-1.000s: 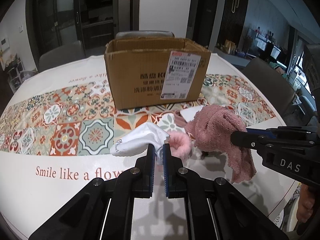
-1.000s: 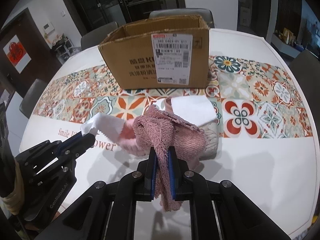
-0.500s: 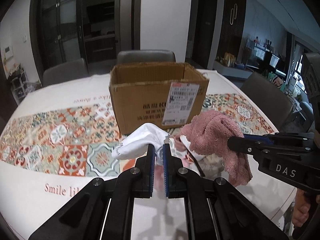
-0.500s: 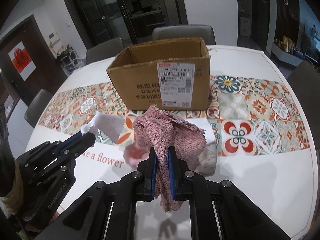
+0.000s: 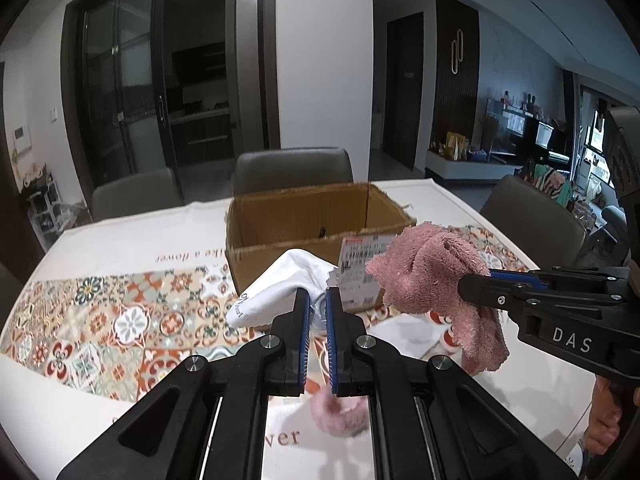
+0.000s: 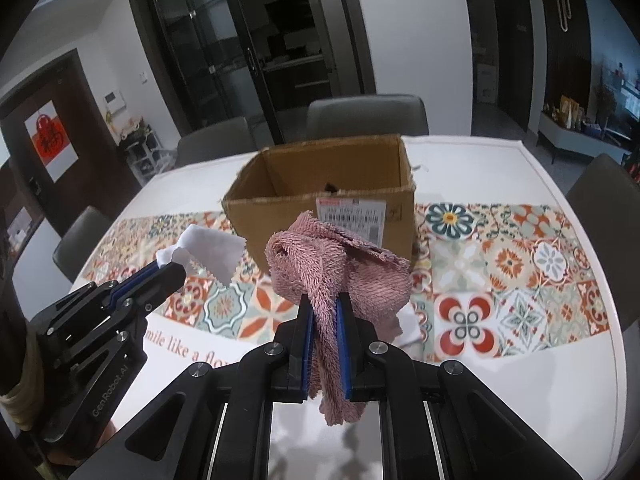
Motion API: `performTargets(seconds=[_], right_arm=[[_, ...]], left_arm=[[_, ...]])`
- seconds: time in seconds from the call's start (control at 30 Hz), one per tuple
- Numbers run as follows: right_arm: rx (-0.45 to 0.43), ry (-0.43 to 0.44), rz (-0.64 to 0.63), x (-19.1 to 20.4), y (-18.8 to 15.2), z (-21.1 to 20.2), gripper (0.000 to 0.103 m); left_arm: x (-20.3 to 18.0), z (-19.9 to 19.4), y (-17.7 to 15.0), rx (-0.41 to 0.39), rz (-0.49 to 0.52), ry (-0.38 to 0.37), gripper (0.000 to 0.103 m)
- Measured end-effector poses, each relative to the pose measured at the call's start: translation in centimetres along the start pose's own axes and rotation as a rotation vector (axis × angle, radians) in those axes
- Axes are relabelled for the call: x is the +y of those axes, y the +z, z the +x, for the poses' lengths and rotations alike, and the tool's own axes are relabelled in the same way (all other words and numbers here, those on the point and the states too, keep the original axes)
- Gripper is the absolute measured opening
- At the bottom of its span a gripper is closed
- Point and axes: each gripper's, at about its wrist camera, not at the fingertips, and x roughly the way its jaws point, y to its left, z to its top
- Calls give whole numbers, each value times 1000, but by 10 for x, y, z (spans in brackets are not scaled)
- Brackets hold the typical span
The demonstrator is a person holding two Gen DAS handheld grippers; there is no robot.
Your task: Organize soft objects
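My left gripper [image 5: 317,300] is shut on a white cloth [image 5: 280,286] and holds it in the air in front of the open cardboard box [image 5: 312,224]. My right gripper [image 6: 325,308] is shut on a pink fluffy towel [image 6: 336,268], which hangs over and below the jaws, also raised before the box [image 6: 320,208]. In the left wrist view the towel [image 5: 432,276] hangs at the right. In the right wrist view the white cloth [image 6: 208,248] shows at the left. The box holds a small dark thing [image 6: 332,188].
A pink fluffy item [image 5: 340,416] lies on the table below my left gripper. A white folded cloth [image 6: 408,320] lies on the patterned table runner [image 6: 520,264]. Grey chairs [image 5: 292,168] stand around the table.
Both grippers have risen with their cloths, so the box's open top now shows. The pink fluffy item stayed on the table, now under the left gripper.
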Motion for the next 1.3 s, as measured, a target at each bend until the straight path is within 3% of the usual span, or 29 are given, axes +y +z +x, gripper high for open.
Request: performTargets(seconds=[0.6,1.3], right_arm=[[-179,8,-8,0,55,-19,12],[-278,32,-42,-4,104,-6,12]], left_arm=[[6,-4,55,-153,15,23,9],[18,28,90,-198,18,32,9]])
